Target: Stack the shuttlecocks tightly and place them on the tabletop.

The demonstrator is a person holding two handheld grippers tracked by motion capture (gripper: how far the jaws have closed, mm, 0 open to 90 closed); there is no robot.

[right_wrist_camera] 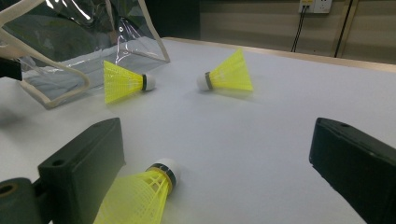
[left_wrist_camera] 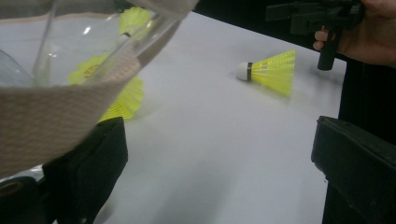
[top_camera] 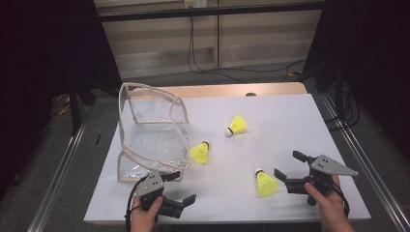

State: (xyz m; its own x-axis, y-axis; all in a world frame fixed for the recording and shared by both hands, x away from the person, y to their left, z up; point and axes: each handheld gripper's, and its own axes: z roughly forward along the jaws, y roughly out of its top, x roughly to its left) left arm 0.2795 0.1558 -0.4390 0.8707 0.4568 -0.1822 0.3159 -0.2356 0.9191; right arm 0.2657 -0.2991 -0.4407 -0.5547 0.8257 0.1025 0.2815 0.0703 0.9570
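Near edge, left: left gripper (top_camera: 180,189), jaws apart and empty, its upper jaw touching or just under the near rim of the clear bag (top_camera: 152,133).

Near edge, right: right gripper (top_camera: 286,166), jaws wide and empty, beside the nearest shuttlecock (top_camera: 265,183), which lies on its side, cork pointing away.

Middle: second shuttlecock (top_camera: 200,152), just beside the bag's open side. Far middle: third shuttlecock (top_camera: 237,125), well apart from the bag.

Far left: the bag stands with its trimmed mouth gaping rightward on the white table (top_camera: 290,121).

Likely step: bagging the shuttlecocks. To do it well, pinch the nearest one at the cork, not the soft skirt, while the left gripper holds the mouth open.
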